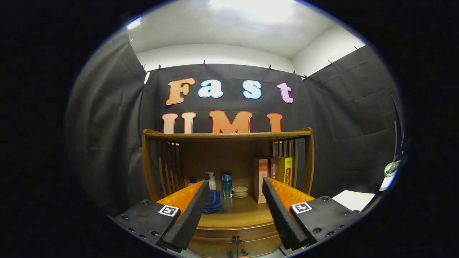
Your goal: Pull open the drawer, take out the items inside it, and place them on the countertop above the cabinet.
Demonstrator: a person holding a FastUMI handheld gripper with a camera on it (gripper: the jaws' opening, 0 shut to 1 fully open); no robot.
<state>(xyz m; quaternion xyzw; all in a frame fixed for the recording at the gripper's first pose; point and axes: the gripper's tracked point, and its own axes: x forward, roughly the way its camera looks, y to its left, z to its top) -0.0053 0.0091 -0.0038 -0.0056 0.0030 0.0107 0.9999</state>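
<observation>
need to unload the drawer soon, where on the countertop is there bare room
Bare wood lies along the countertop front edge, ahead of the blue cloth and small lidded bowl. The back is crowded: pump bottle, blue glass, bowl, and books at right. The gripper hovers with jaws open.

Hand-held gripper [235,190], square fiducial markers

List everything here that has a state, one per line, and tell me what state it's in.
gripper: open, holding nothing.
drawer: closed.
pump bottle: upright.
blue bottle: upright.
lidded cup: lid on.
books: standing upright.
blue cloth: folded.
</observation>
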